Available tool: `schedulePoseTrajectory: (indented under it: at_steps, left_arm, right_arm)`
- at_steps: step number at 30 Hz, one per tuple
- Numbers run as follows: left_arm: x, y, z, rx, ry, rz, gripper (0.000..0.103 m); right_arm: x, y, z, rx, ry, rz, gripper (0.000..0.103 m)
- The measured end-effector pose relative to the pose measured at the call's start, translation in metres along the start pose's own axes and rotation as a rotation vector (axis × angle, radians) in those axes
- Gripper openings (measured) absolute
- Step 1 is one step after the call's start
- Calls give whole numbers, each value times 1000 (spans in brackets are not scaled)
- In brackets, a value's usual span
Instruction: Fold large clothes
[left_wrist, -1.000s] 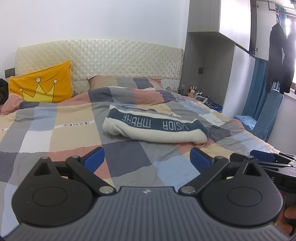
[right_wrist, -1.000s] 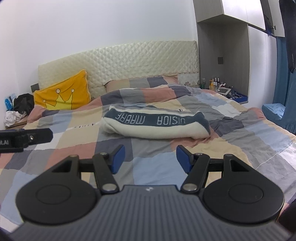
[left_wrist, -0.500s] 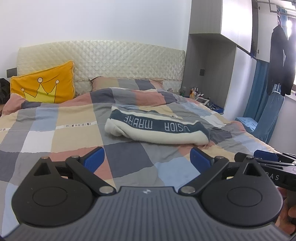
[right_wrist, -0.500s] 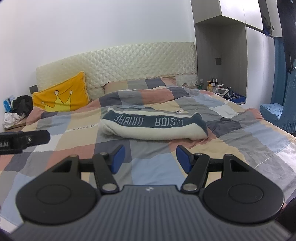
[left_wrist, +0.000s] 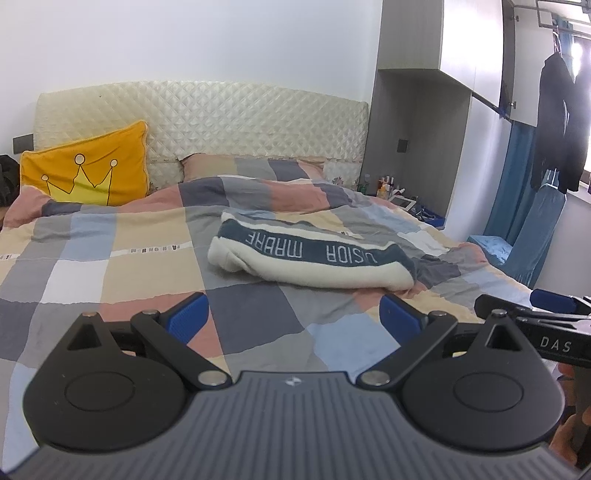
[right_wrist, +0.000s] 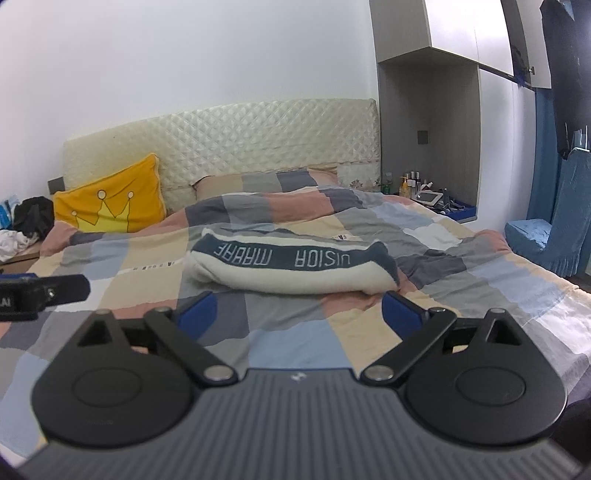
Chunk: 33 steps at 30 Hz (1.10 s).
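Observation:
A cream garment with a dark teal lettered band lies folded in a long bundle across the middle of the checked bed cover; it also shows in the right wrist view. My left gripper is open and empty, held back from the bundle near the foot of the bed. My right gripper is open and empty, also short of the bundle. Each gripper shows at the edge of the other's view, the right one and the left one.
A yellow crown pillow leans on the quilted headboard at the back left. A bedside shelf with bottles stands at the right. A blue covered chair and hanging dark clothes are at the far right.
Both grippers have tilted up and drawn slightly back, so the bundle sits lower in both views. The right gripper's jaws have opened wider. The garment has not moved.

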<state>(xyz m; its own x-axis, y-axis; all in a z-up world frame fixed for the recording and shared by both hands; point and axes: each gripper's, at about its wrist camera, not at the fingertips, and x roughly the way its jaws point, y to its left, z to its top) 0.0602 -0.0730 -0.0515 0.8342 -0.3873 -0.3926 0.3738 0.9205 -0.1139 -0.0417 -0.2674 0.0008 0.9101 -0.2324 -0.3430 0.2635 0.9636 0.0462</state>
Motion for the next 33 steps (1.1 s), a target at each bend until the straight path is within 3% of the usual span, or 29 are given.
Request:
schedulePoseTrajectory:
  at_steps: [7,8,33]
  left_arm:
    - [-2,-1,1,-1,-7,-2,101]
    - [-2,-1,1,-2,-7,-2,101]
    - [-9,-8,0,-3,-14,-19,101]
  right_arm:
    - [-1,0,-1,8,-11,-6,98]
    - [-2,0,-2,8,-15,-10,103]
    - [-3,-2,-2,22,3,-6,103]
